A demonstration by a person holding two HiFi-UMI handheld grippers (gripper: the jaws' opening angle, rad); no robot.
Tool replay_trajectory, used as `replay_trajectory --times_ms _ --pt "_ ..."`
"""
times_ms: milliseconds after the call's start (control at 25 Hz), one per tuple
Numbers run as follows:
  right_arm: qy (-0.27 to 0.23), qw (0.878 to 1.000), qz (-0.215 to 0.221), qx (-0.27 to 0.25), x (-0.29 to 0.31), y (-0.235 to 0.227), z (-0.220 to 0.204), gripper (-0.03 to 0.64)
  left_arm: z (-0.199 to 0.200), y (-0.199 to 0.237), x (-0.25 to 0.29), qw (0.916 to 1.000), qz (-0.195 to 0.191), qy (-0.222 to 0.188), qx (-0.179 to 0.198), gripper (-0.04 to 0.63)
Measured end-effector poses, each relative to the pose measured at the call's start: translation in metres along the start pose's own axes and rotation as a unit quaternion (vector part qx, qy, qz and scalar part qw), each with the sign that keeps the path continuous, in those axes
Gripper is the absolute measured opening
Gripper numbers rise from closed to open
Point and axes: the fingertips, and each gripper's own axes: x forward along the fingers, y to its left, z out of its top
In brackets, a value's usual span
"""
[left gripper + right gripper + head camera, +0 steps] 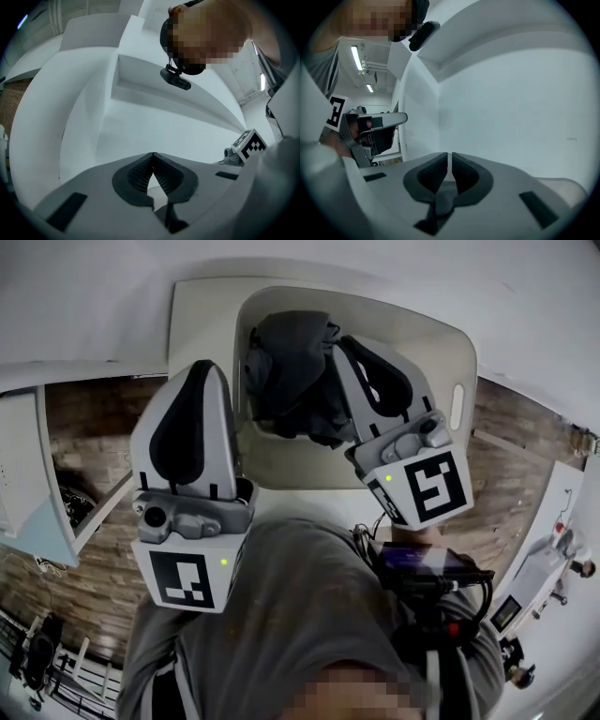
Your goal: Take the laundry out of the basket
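Basket (441,338) open above, walls ringing laundry (291,362); free room beside it, seemingly

basket (448,338): 1 | laundry heap (291,362): 1 dark pile; garment count unclear, probably more than one | grippers: 2; left gripper (153,155), right gripper (450,157) | marker cubes (186,577): 2; one per gripper | person (300,615): 1

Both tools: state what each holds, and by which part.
Nothing. The left tool and right tool are shut and empty; the dark laundry lies in the basket.

Laundry (291,362) partly hidden (behind the right gripper (345,341)).
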Motion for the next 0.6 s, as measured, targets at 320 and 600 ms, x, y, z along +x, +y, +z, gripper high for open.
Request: replay_trajectory --times_ms 320,600 --pt "0.094 0.994 0.044 -0.02 0.044 0.009 -0.067 0.251 -0.036 0.047 0.003 0.9996 0.023 0.016 -0.008 0.008" --pt "0.191 0.974 0.106 -0.064 0.035 0.022 -0.098 0.47 -0.031 0.048 0.008 0.9989 0.039 0.003 -0.026 0.008"
